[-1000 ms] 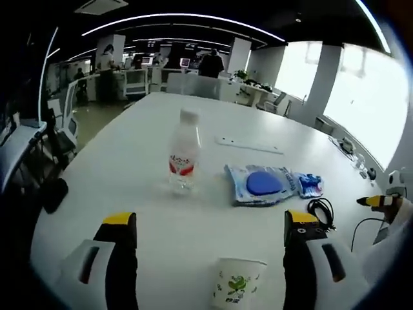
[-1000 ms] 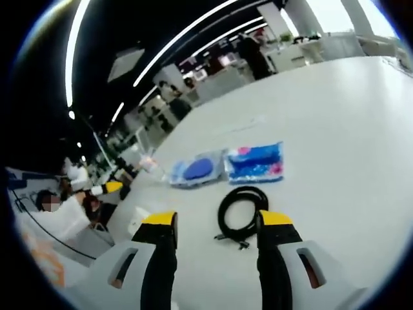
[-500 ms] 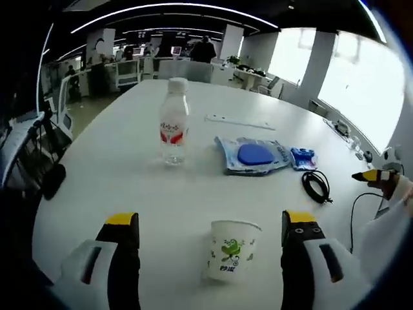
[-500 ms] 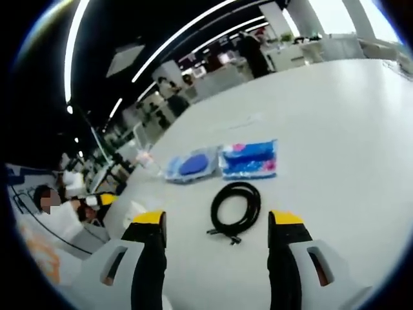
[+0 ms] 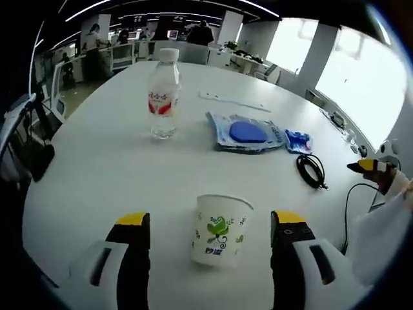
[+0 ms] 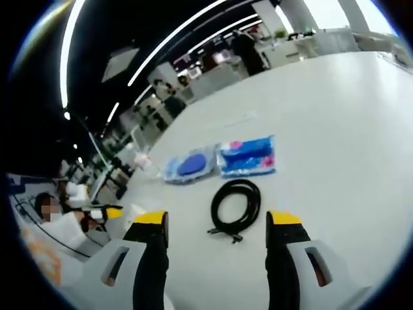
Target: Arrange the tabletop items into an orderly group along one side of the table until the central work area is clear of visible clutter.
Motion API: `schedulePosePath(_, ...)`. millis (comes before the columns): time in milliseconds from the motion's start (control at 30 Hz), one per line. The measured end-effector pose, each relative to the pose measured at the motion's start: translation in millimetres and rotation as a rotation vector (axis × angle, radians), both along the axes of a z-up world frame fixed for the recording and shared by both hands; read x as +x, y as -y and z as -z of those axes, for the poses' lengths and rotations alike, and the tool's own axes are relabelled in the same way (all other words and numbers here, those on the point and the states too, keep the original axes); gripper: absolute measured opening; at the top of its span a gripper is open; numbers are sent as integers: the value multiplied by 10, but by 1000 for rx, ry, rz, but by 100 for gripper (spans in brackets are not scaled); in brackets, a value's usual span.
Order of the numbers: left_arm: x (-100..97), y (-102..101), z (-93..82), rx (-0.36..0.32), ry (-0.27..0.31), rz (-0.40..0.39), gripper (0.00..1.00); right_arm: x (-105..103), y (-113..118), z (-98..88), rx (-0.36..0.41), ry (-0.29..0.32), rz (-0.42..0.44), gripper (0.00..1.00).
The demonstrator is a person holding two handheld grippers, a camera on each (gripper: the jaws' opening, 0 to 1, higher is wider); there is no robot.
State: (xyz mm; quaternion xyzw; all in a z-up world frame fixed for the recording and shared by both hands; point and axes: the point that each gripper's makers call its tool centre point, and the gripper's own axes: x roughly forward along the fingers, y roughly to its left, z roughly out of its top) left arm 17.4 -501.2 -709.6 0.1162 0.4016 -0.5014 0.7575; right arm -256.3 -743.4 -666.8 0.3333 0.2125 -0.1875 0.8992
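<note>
In the left gripper view a white paper cup (image 5: pixel 220 231) with a green print stands upright between the open jaws of my left gripper (image 5: pixel 210 223), untouched. Beyond it stand a clear water bottle (image 5: pixel 162 94) with a red label, a blue packet with a round blue disc (image 5: pixel 245 133), a small blue packet (image 5: pixel 297 139) and a coiled black cable (image 5: pixel 311 171). In the right gripper view my right gripper (image 6: pixel 215 221) is open just short of the black cable (image 6: pixel 236 204). Past it lie the blue packet (image 6: pixel 248 155) and the disc packet (image 6: pixel 190 166).
The white table (image 5: pixel 97 168) is large, with its near edge curving below the jaws. A flat white strip (image 5: pixel 233 102) lies far back. The other gripper's yellow tip (image 5: pixel 366 166) and a white sleeve (image 5: pixel 381 226) show at right. Office desks, chairs and people fill the background.
The left gripper view has drawn in on the paper cup, which now stands between its jaws. The right gripper view has barely shifted; the cable stays just ahead.
</note>
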Motion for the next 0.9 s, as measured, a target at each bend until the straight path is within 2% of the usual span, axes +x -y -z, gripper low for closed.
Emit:
schedulePosePath(67, -53, -51, 83, 54, -4, 25, 73, -11, -7, 15, 8, -1, 5, 59)
schedulePosePath(200, -92, -54, 167, 72, 17, 62, 64, -33, -19, 42, 19, -6, 14, 58)
schedulePosePath(233, -109, -89, 214, 105, 28, 90, 61, -34, -19, 43, 21, -5, 17, 58)
schedulePosePath(400, -152, -114, 284, 137, 53, 119, 38, -6, -25, 44, 26, -6, 14, 57)
schedulePosePath(567, -145, -114, 274, 132, 47, 95, 37, 27, -40, 41, 32, -2, 7, 56)
schedulePosePath(633, -148, -95, 218, 111, 48, 87, 36, 39, -53, 41, 36, -1, 2, 56)
schedulePosePath(700, -162, 0, 97, 30, 13, 39, 36, 46, -60, 38, 40, 1, -2, 55)
schedulePosePath(733, -169, 84, -17, -43, -1, 13, 36, 51, -65, 34, 42, 2, -4, 55)
schedulePosePath(800, -195, 208, -186, -136, -17, -13, 35, 62, -73, 25, 45, 7, -7, 54)
schedulePosePath(900, -191, 281, -273, -172, -8, -35, 35, 94, -97, 16, 59, 17, -13, 54)
